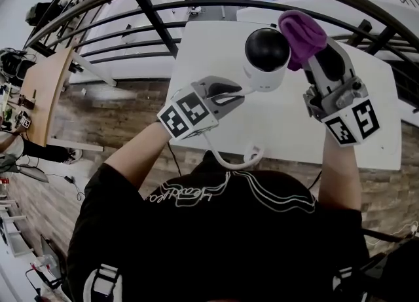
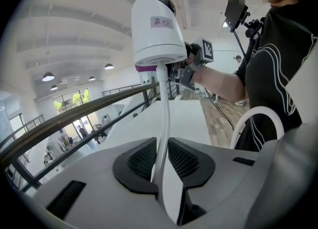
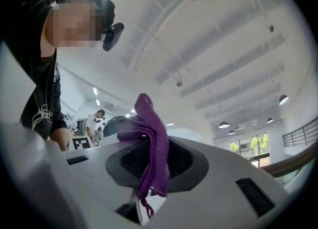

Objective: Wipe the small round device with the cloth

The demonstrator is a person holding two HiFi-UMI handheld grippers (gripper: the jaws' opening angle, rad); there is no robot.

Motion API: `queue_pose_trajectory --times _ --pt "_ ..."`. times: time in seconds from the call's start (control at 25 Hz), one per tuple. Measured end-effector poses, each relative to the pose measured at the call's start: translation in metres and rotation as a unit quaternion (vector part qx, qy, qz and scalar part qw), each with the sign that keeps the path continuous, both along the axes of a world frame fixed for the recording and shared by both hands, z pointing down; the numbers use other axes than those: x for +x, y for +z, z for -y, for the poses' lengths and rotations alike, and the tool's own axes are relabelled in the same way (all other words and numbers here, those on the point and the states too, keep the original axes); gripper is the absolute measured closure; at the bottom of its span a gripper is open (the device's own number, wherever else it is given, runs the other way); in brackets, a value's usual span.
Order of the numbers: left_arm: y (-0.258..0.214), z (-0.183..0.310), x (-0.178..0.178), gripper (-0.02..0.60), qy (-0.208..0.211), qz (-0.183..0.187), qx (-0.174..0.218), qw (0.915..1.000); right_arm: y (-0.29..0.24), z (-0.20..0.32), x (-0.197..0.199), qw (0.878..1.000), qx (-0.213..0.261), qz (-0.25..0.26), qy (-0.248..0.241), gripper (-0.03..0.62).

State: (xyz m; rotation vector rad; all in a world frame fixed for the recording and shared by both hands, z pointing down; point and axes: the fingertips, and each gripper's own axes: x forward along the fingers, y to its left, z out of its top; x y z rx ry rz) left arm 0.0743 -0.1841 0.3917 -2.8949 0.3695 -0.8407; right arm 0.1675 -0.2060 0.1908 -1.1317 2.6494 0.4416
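Observation:
The small round device [image 1: 266, 58] is white with a black dome and hangs in the air above the white table. Its white cable [image 1: 229, 162] runs down and loops toward my body. My left gripper [image 1: 236, 95] is shut on that cable just below the device; in the left gripper view the cable [image 2: 163, 118] rises from between the jaws to the device [image 2: 156, 34]. My right gripper [image 1: 319, 58] is shut on a bunched purple cloth [image 1: 302, 35], which rests against the dome's upper right side. In the right gripper view the cloth [image 3: 151, 138] sticks up between the jaws.
A white table [image 1: 366, 117] lies below both grippers. A black metal railing [image 1: 150, 12] curves across the far side. A wooden desk with clutter [image 1: 46, 91] stands at the left, over a wood floor. More people stand far off in the hall.

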Motion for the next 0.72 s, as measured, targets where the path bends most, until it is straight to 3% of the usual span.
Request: queue_pose_trajectory --times 0.16,0.72 --pt "-0.001 -0.001 -0.001 0.506 -0.002 -0.001 -0.003 1.0000 0.000 -0.003 -0.009 0.999 -0.003 0.010 -0.036 0.522" --pt "0.000 0.000 -0.001 0.506 -0.002 0.005 -0.002 1.0000 0.002 -0.020 -0.016 0.998 0.015 0.005 -0.061 0.522"
